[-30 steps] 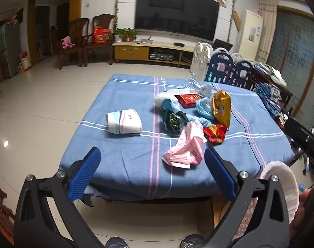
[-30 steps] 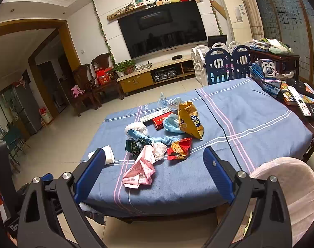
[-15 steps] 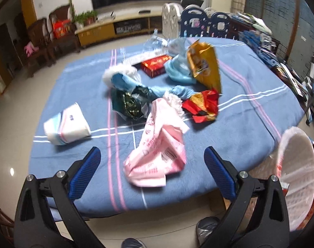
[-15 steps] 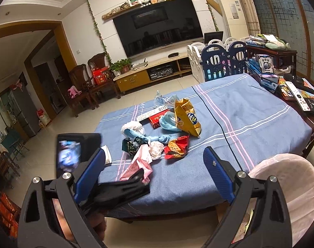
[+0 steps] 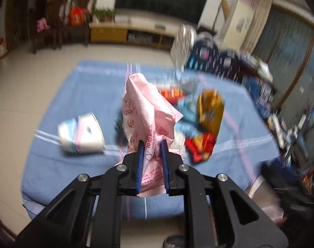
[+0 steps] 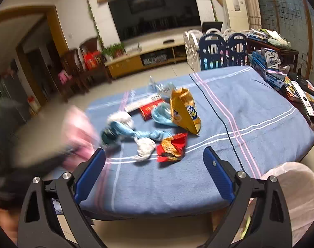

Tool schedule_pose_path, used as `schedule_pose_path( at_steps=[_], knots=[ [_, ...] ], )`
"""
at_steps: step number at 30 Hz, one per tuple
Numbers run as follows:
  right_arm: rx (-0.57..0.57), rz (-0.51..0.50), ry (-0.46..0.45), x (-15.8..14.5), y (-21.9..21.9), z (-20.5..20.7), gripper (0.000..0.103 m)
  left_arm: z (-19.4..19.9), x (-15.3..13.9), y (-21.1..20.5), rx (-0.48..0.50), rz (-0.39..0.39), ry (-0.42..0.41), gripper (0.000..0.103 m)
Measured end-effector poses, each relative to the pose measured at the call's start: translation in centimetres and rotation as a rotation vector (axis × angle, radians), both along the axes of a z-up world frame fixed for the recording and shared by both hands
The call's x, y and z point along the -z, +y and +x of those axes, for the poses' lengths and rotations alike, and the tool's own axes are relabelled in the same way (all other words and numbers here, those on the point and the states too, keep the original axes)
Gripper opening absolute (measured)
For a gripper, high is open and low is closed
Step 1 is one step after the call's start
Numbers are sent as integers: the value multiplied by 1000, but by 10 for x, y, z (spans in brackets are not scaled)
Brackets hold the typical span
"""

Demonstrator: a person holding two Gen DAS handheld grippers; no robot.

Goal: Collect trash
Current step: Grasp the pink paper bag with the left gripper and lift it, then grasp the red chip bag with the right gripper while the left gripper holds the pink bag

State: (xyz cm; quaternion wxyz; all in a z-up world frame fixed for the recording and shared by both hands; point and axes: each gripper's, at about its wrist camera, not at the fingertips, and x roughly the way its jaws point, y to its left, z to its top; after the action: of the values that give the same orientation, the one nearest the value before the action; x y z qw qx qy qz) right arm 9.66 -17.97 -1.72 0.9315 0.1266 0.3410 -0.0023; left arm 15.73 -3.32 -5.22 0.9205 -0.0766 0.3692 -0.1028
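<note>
Left claw (image 5: pixel 152 145) is closing, blue pads pinching the pink plastic bag (image 5: pixel 145 111), which stands up between them above the blue-clothed desk (image 5: pixel 78 161)! Right claw (image 6: pixel 154 169) hangs wide apart with nothing between its pads, over the desk's near edge, the red-and-gold wrapper (image 6: pixel 171 147) and white crumple (image 6: pixel 143 146) lying just beyond it.

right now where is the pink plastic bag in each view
Left wrist view: the pink plastic bag stands at centre, between the closing fingers of the left gripper.
Right wrist view: a pink blur at the left edge, left of the open right gripper.
Shared landmark: the yellow snack bag.
</note>
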Motion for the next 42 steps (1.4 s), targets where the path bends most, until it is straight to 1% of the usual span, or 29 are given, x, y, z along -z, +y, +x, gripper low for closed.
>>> schedule_pose_path(
  at_steps=[2, 5, 6, 7, 8, 11, 12, 13, 14, 15, 16, 18, 19, 22, 24, 26, 30, 33, 35, 36, 42],
  knots=[
    [-3, 13, 42, 10, -1, 15, 93, -28, -29, 15, -16, -23, -114, 17],
    [1, 32, 106, 28, -4, 45, 93, -63, -48, 29, -54, -16, -211, 17],
    [4, 31, 136, 39, -6, 59, 92, -70, -49, 32, -59, -17, -221, 17],
    [10, 29, 155, 45, -7, 68, 88, -74, -50, 32, -58, -23, -222, 17],
    [18, 28, 190, 58, -8, 82, 86, -80, -48, 35, -61, -31, -223, 17],
    [34, 16, 263, 92, -9, 110, 79, -92, -45, 39, -64, -26, -223, 17],
    [30, 13, 278, 100, -9, 115, 73, -93, -44, 40, -63, -27, -220, 17],
    [26, 6, 295, 108, -8, 120, 60, -96, -43, 42, -63, -29, -214, 17],
    [27, 0, 317, 117, -10, 125, 53, -96, -40, 42, -64, -29, -203, 17],
    [29, 11, 322, 119, -13, 127, 46, -94, -39, 42, -62, -29, -195, 17],
    [30, 29, 314, 118, -17, 126, 36, -92, -38, 42, -60, -28, -187, 17],
    [21, 65, 301, 107, -23, 122, 21, -89, -36, 41, -55, -23, -173, 17],
    [17, 92, 288, 99, -27, 117, 20, -87, -35, 43, -52, -22, -168, 17],
    [8, 177, 221, 66, -38, 91, 18, -84, -33, 40, -44, -20, -160, 17],
    [-15, 203, 147, 37, -40, 67, 18, -83, -31, 38, -39, -13, -151, 17],
    [-55, 187, 56, 11, -35, 33, 18, -82, -32, 44, -35, -5, -145, 17],
    [-99, 106, -76, -22, -18, -25, 18, -81, -29, 37, -18, 18, -136, 17],
    [-121, 72, -128, -32, -6, -58, 18, -82, -26, 29, -1, 39, -132, 17],
    [-134, 62, -150, -36, 0, -66, 18, -82, -23, 23, 5, 51, -123, 17],
    [-138, 43, -162, -37, 3, -67, 18, -82, -20, 21, 7, 55, -118, 17],
    [-130, 44, -135, -30, 2, -56, 18, -78, -15, 15, 17, 90, -99, 17]
  ],
)
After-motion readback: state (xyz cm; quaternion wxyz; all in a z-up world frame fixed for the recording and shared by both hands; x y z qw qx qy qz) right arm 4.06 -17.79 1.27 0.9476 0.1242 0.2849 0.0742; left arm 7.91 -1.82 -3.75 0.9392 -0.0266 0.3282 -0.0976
